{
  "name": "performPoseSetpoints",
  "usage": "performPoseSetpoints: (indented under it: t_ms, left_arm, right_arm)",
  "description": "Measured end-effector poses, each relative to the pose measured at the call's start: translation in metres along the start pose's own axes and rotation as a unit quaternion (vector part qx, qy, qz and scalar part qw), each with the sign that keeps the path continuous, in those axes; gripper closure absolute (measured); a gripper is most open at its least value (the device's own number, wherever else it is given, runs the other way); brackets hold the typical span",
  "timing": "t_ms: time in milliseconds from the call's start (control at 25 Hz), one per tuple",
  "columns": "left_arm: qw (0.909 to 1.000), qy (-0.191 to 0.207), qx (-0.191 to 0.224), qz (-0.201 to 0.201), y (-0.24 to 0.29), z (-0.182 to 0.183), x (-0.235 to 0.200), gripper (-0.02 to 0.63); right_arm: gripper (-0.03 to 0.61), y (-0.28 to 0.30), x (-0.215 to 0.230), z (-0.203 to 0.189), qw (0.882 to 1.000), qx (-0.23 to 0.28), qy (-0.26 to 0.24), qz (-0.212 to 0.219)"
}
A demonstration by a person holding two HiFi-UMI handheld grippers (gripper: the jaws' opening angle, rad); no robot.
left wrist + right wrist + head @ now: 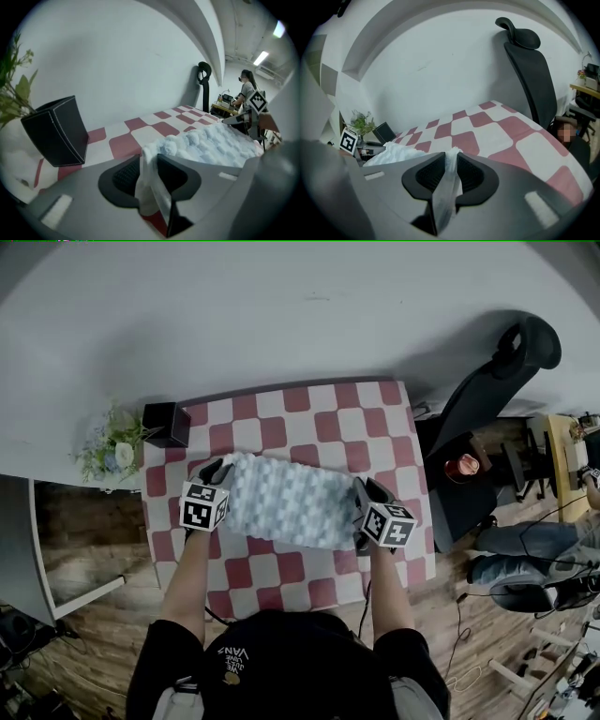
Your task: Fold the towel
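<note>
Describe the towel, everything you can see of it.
The towel is pale bluish-white, thick and fluffy, with a bumpy, tufted surface. It is spread as a rough rectangle across the middle of the red-and-white checked tablecloth, and most of it rests on the cloth. Its left end is pinched in the left tongs and its right end in the right tongs, with thin folds of fabric hanging between the pads.

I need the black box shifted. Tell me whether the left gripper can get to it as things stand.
Probably not yet. The path looks free: the box stands just beyond the left gripper with only bare tablecloth between. But its jaws are closed on a towel corner, which must go first.
</note>
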State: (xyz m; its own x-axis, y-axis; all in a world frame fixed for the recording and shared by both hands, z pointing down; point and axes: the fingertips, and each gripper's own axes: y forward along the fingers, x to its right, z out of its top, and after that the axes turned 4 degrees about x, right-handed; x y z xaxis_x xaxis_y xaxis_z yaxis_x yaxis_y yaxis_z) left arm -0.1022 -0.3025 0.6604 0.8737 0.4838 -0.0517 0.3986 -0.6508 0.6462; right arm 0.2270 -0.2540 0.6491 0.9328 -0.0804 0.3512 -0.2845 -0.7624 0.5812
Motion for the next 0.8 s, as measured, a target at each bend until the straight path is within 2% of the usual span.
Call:
performPoseSetpoints:
  t_ms: [80,160,360,440,680,800]
  left_arm:
    - [0.9996,-0.029,0.000,0.002,0.001,-0.002,-0.006,0.482]
    - [0.9989,-0.048,0.000,-0.001,0.000,-0.003,-0.011,0.459]
    - [0.9988,-0.048,0.006,-0.005,-0.009,-0.003,-0.015,0.437]
    - [0.9988,-0.045,0.013,-0.009,-0.014,0.000,-0.017,0.434]
    - [0.9978,-0.053,0.037,-0.013,-0.040,0.002,-0.023,0.426]
    - [0.9975,-0.048,0.048,-0.019,-0.054,0.000,-0.021,0.426]
  right_arm:
    - [0.482,0.002,0.005,-0.002,1.000,-0.001,0.021,-0.008]
    - [0.467,0.002,0.006,-0.003,0.999,0.003,0.043,-0.007]
    - [0.377,-0.004,0.001,-0.004,0.994,-0.002,0.104,0.041]
    - [0.303,-0.012,0.011,-0.006,0.993,-0.004,0.117,0.036]
    - [0.301,-0.060,0.031,-0.021,0.984,0.027,0.179,0.002]
    - [0.299,-0.081,0.024,-0.039,0.976,0.032,0.216,0.010]
